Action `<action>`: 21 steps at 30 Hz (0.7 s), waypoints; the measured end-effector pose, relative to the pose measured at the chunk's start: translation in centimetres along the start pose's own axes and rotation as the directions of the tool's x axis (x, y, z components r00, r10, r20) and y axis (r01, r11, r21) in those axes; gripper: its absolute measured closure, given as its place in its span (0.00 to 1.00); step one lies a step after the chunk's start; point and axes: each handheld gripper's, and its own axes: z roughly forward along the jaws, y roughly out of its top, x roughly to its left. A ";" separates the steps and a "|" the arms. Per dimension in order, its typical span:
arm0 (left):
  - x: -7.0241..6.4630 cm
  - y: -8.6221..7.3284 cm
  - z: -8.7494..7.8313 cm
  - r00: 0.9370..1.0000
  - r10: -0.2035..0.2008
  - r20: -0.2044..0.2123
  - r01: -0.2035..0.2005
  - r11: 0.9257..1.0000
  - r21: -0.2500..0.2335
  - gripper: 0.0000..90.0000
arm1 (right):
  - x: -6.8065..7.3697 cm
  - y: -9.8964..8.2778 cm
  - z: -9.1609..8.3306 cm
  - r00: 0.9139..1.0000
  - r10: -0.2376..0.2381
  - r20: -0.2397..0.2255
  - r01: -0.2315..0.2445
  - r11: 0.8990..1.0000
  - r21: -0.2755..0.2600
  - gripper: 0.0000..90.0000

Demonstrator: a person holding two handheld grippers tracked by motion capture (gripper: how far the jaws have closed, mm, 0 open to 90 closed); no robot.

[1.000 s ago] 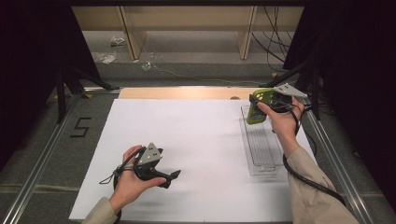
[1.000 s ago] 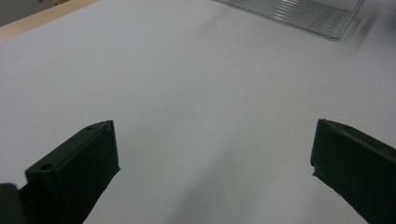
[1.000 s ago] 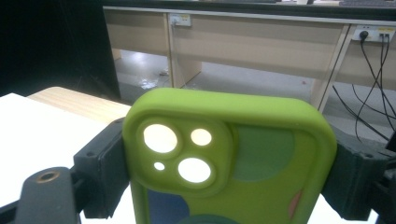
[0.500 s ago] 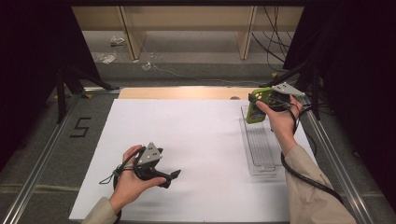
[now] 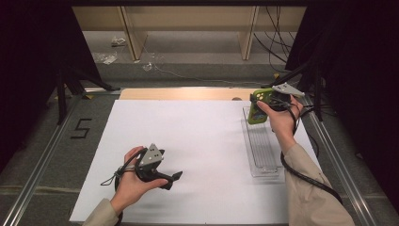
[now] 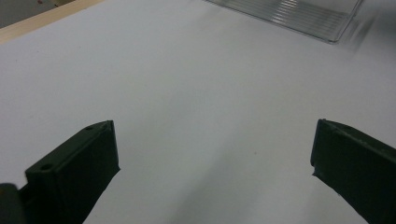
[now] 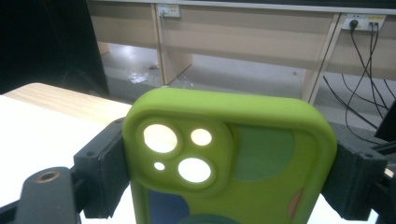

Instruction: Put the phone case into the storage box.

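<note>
Green phone case: soft lime shell with a raised camera block of three round cut-outs; dark and pink shapes printed on its face. Held upright above the far end of the clear tray, at the far right of the worktop. In the right gripper view the two black jaws press on its left and right edges.

Right tongs: pinching the green phone case across its width, carried in the person's right hand, with a black cable trailing back along the sleeve.

Left tongs: spread wide, nothing between the jaws; held in the left hand low over the near left of the white sheet, tips pointing right.

Clear tray: long, ribbed, transparent, lying lengthwise near to far along the right side of the sheet.

White sheet: covers most of the worktop; a strip of bare wood shows at its far edge.
</note>
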 end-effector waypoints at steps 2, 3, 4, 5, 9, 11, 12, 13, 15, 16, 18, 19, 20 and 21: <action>0.0 0.0 0.0 1.000 0.001 0.000 -0.001 1.000 0.000 0.00 | 0.0 0.0 0.2 1.000 -0.001 0.003 0.001 1.000 0.003 0.18; 0.0 0.0 0.0 1.000 0.000 0.000 0.000 1.000 0.000 0.00 | 0.0 0.0 0.3 1.000 0.001 0.006 -0.001 1.000 0.004 0.18; 0.0 0.0 0.0 1.000 0.000 0.000 0.000 1.000 0.000 0.00 | -0.1 -0.1 0.4 1.000 0.001 0.009 -0.001 1.000 0.005 0.18; 0.0 0.0 0.0 1.000 0.000 0.000 0.000 1.000 0.000 0.00 | -0.1 -0.1 0.5 1.000 0.004 0.011 -0.004 1.000 0.009 0.18; 0.0 0.0 0.0 1.000 0.003 0.001 -0.003 1.000 0.004 0.00 | -0.2 -0.2 0.8 1.000 0.004 0.019 -0.005 1.000 0.016 0.18; 0.0 0.0 0.0 1.000 0.002 0.001 -0.002 1.000 0.002 0.00 | -0.2 -0.2 0.9 1.000 0.000 0.023 0.000 1.000 0.019 0.18; 0.0 0.0 0.0 1.000 0.002 0.001 -0.002 1.000 0.002 0.00 | -0.2 -0.3 1.0 1.000 0.002 0.024 -0.002 1.000 0.020 0.18; 0.0 0.0 0.0 1.000 0.002 0.000 -0.002 1.000 0.002 0.00 | -0.2 -0.3 1.1 1.000 0.002 0.025 -0.003 1.000 0.021 0.18; 0.0 0.0 0.0 1.000 0.003 0.001 -0.003 1.000 0.004 0.00 | -0.2 -0.3 1.2 1.000 0.003 0.029 -0.004 1.000 0.025 0.18; 0.0 0.0 0.0 1.000 0.003 0.001 -0.003 1.000 0.005 0.00 | -0.1 -0.3 1.3 1.000 0.005 0.030 -0.006 1.000 0.028 0.18; 0.0 0.0 0.0 1.000 0.003 0.003 -0.003 1.000 0.005 0.00 | -0.2 -0.4 1.5 0.999 0.005 0.035 -0.006 1.000 0.031 0.18; 0.0 0.0 0.0 1.000 0.003 0.003 -0.003 1.000 0.005 0.00 | -0.2 -0.4 1.5 0.999 0.005 0.036 -0.006 0.999 0.032 0.18; 0.0 0.0 0.0 1.000 0.003 0.003 -0.003 1.000 0.005 0.00 | -0.2 -0.4 1.6 0.999 0.005 0.040 -0.006 0.999 0.034 0.18; 0.0 0.0 0.0 1.000 0.003 0.002 -0.003 1.000 0.005 0.00 | -0.2 -0.4 1.7 0.999 0.005 0.042 -0.006 0.999 0.035 0.18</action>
